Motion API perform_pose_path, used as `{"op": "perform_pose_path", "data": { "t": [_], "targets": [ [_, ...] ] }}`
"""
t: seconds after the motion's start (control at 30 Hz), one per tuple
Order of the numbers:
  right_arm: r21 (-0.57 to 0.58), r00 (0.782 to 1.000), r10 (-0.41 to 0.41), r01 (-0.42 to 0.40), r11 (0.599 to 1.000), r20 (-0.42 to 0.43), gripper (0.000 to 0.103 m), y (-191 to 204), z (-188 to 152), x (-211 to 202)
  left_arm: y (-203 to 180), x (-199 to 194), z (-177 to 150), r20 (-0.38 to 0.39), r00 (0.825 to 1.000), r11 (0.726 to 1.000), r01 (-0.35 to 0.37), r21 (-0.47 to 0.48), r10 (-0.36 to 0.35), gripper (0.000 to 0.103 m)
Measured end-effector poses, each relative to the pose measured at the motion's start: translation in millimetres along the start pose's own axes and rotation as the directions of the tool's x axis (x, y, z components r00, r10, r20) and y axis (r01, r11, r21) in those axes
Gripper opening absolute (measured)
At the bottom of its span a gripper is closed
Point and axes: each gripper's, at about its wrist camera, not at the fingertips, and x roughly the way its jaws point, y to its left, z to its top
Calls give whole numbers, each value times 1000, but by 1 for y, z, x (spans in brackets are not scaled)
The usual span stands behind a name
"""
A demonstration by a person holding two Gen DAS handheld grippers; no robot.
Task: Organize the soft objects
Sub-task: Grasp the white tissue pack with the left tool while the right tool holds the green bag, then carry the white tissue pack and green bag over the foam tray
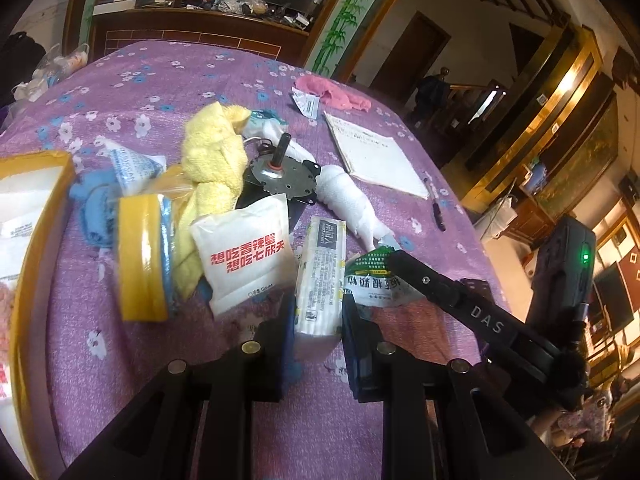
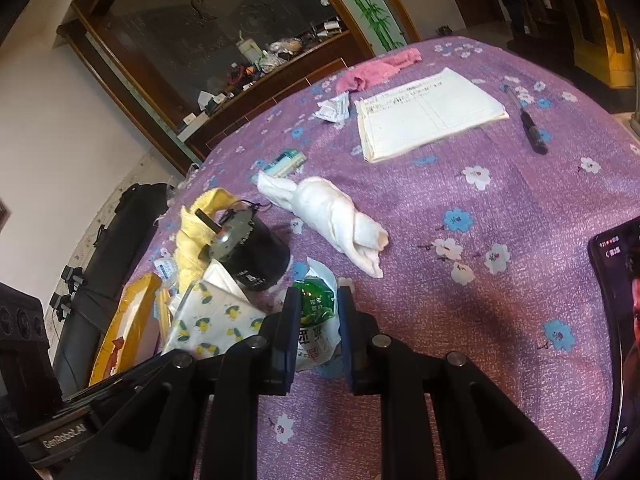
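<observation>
two grippers closed, left gripper (image 1: pixel 314 320) clamping tissue pack (image 1: pixel 318 280), right gripper (image 2: pixel 319 320) clamping green pouch (image 2: pixel 316 312)

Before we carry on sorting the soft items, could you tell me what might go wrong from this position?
1. The left gripper holds a tissue pack while the right gripper holds a green-and-white pouch right beside it; the fingers could collide.
2. The heavy-looking motor rests against the yellow towel; pulling the towel could drag or tip it.
</observation>
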Motion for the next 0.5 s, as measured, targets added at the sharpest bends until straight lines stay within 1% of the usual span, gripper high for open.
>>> {"op": "perform_pose_path", "data": {
  "t": [0.23,0.33,0.5],
  "targets": [
    [-51,999,3,-1,999,50,17,10,-1,-9,9,-20,-9,14,999,999,31,-37,-30,21],
    [-54,998,14,-11,998,56,17,11,-2,-11,13,-29,-13,12,999,997,53,-53,-52,21],
    [-74,997,-1,7,997,81,17,16,-4,-16,16,-46,-20,24,996,993,90,-74,-89,21]
  ]
}}
